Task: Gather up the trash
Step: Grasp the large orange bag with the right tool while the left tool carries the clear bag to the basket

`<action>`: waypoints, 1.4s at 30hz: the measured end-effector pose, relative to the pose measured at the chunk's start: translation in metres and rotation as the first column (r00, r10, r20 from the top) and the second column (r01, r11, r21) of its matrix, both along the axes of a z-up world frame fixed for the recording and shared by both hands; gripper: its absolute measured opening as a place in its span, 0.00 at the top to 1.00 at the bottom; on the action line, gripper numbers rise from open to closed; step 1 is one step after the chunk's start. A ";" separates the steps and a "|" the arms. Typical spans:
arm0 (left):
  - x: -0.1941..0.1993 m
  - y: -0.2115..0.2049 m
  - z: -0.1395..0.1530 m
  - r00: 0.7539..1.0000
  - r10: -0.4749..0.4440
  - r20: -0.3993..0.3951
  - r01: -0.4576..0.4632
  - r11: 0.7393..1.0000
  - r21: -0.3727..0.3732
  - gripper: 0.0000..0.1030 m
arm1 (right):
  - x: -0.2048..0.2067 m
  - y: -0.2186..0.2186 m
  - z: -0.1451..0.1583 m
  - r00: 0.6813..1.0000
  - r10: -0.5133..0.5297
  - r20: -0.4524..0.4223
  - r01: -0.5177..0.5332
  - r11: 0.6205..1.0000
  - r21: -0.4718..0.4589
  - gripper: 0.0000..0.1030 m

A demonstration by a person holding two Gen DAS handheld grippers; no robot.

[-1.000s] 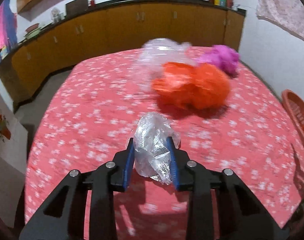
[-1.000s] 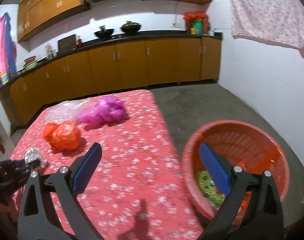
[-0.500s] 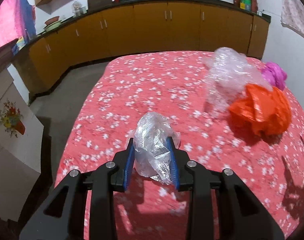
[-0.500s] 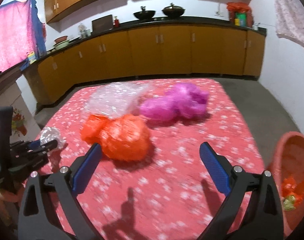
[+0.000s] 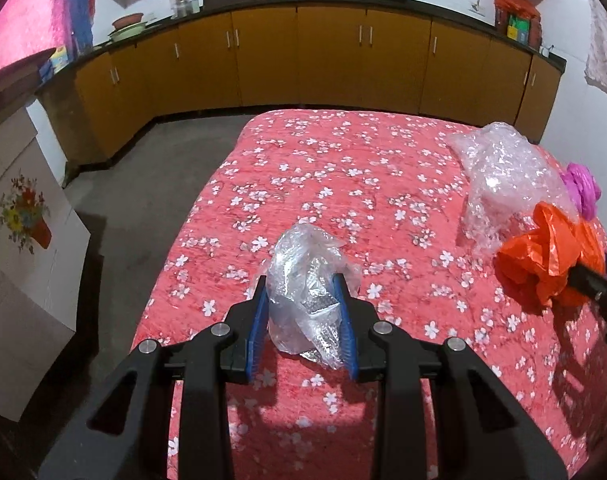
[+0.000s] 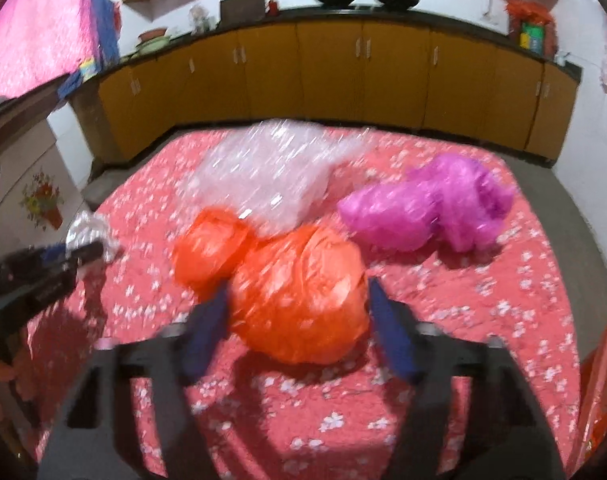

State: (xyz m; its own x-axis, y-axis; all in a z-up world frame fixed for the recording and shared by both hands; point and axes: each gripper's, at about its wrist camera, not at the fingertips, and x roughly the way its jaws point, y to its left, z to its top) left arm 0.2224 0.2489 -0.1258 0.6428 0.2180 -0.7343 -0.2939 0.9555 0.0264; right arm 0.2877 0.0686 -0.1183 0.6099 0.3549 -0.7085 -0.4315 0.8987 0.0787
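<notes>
the right gripper (image 6: pixel 297 316) has just been closing its blue jaws, which were spread wide a moment ago with nothing between them; now the crumpled orange plastic bag (image 6: pixel 299 300) sits between them, its sides at or against the pads. the picture is smeared, so whether the pads truly press yet i cannot tell. in the same second the view has swung off the round orange basket (image 6: pixel 601 392), now only a sliver at this claw's lower right edge, onto the red flowered bedspread (image 6: pixel 503 312).

beyond the orange bag's far left lies the large clear crinkled plastic sheet (image 6: pixel 271 172), touching it, and to the claw's far right the crumpled magenta plastic bag (image 6: pixel 431 204), apart from the others.

the left gripper (image 5: pixel 303 312) stays clamped, jaws narrow, on a small clear crumpled plastic wrapper (image 5: pixel 303 292) held above the bedspread, exactly as before.

judging from this, one piece is in hand and a second is being taken; both would next go to the basket, with two pieces left on the bedspread.
</notes>
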 end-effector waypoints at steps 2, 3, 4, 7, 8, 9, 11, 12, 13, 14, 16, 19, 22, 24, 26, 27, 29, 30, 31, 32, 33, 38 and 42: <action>-0.001 0.000 0.000 1.000 0.000 0.002 0.000 1.000 -0.002 0.69 | -0.002 0.000 0.001 1.000 -0.001 0.012 0.001 1.000 0.002 0.52; -0.001 0.000 0.000 1.000 0.002 0.003 -0.002 1.000 0.001 0.69 | -0.004 0.000 0.002 1.000 -0.001 0.014 0.001 1.000 0.002 0.54; -0.002 -0.001 0.001 1.000 0.003 0.004 -0.003 1.000 0.004 0.69 | -0.005 -0.001 0.002 1.000 -0.001 0.015 0.001 1.000 0.001 0.56; -0.007 -0.003 0.001 1.000 0.002 0.005 -0.002 1.000 0.005 0.69 | -0.015 -0.009 0.003 1.000 -0.002 0.017 0.001 1.000 0.009 0.58; -0.008 -0.005 0.001 1.000 0.001 0.005 -0.001 1.000 0.006 0.69 | -0.018 -0.013 0.003 1.000 -0.003 0.018 0.003 1.000 0.009 0.58; -0.009 -0.006 0.002 1.000 0.000 0.004 0.000 1.000 0.006 0.69 | -0.024 -0.018 0.003 1.000 -0.005 0.020 0.005 1.000 0.007 0.58; -0.012 -0.010 0.003 1.000 -0.008 0.003 0.008 1.000 0.002 0.69 | -0.034 -0.028 0.004 1.000 -0.007 0.025 0.007 1.000 -0.001 0.58; -0.014 -0.013 0.004 1.000 -0.014 0.005 0.014 1.000 0.001 0.69 | -0.039 -0.033 0.004 1.000 -0.009 0.027 0.009 1.000 -0.003 0.58; -0.016 -0.016 0.005 1.000 -0.020 0.006 0.020 1.000 0.000 0.69 | -0.043 -0.037 0.005 0.999 -0.013 0.030 0.013 1.000 -0.005 0.58; -0.018 -0.020 0.007 1.000 -0.028 0.008 0.028 1.000 0.000 0.69 | -0.049 -0.044 0.005 0.999 -0.021 0.032 0.021 1.000 -0.010 0.58; -0.021 -0.030 0.011 0.999 -0.048 0.016 0.048 0.999 -0.003 0.69 | -0.058 -0.059 0.007 0.998 -0.047 0.033 0.047 0.999 -0.019 0.58; -0.025 -0.048 0.019 0.996 -0.084 0.032 0.084 0.996 -0.001 0.69 | -0.064 -0.082 0.009 0.995 -0.093 0.031 0.094 0.995 -0.021 0.58; -0.029 -0.067 0.028 0.991 -0.120 0.052 0.120 0.993 0.000 0.69 | -0.071 -0.109 0.014 0.987 -0.154 0.035 0.155 0.988 -0.018 0.58; -0.031 -0.080 0.035 0.988 -0.144 0.062 0.144 0.989 0.004 0.69 | -0.077 -0.130 0.019 0.979 -0.198 0.047 0.199 0.980 -0.016 0.58; -0.032 -0.097 0.042 0.982 -0.174 0.075 0.174 0.985 0.009 0.69 | -0.081 -0.150 0.025 0.970 -0.238 0.058 0.239 0.971 -0.013 0.58; -0.033 -0.105 0.046 0.979 -0.187 0.081 0.186 0.982 0.011 0.69 | -0.084 -0.159 0.028 0.964 -0.257 0.063 0.258 0.966 -0.009 0.58; -0.034 -0.122 0.053 0.971 -0.218 0.094 0.217 0.976 0.014 0.69 | -0.090 -0.177 0.036 0.951 -0.298 0.079 0.299 0.954 -0.009 0.58; -0.035 -0.132 0.057 0.966 -0.237 0.103 0.237 0.972 0.014 0.69 | -0.092 -0.184 0.039 0.946 -0.312 0.083 0.314 0.949 -0.009 0.58; -0.036 -0.139 0.059 0.962 -0.249 0.109 0.249 0.968 0.013 0.69 | -0.096 -0.196 0.044 0.938 -0.335 0.089 0.337 0.942 -0.003 0.58; -0.038 -0.149 0.062 0.957 -0.266 0.115 0.266 0.964 0.012 0.69 | -0.100 -0.205 0.047 0.930 -0.355 0.093 0.356 0.934 0.002 0.58; -0.039 -0.158 0.065 0.951 -0.284 0.121 0.284 0.959 0.012 0.69 | -0.102 -0.211 0.049 0.923 -0.371 0.097 0.373 0.928 0.003 0.58; -0.047 -0.198 0.079 0.922 -0.359 0.147 0.361 0.932 0.011 0.69 | -0.123 -0.254 0.062 0.868 -0.479 0.131 0.482 0.876 0.009 0.58; -0.055 -0.228 0.089 0.893 -0.418 0.169 0.423 0.906 0.004 0.69 | -0.141 -0.281 0.073 0.806 -0.571 0.159 0.576 0.818 0.019 0.58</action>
State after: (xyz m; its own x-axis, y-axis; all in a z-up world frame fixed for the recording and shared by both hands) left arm 0.1677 0.0209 -0.0369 0.7795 -0.1209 -0.6146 0.1379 0.9902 -0.0199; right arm 0.1470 -0.2119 -0.0451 0.7953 -0.1119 -0.5958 0.1585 0.9870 0.0261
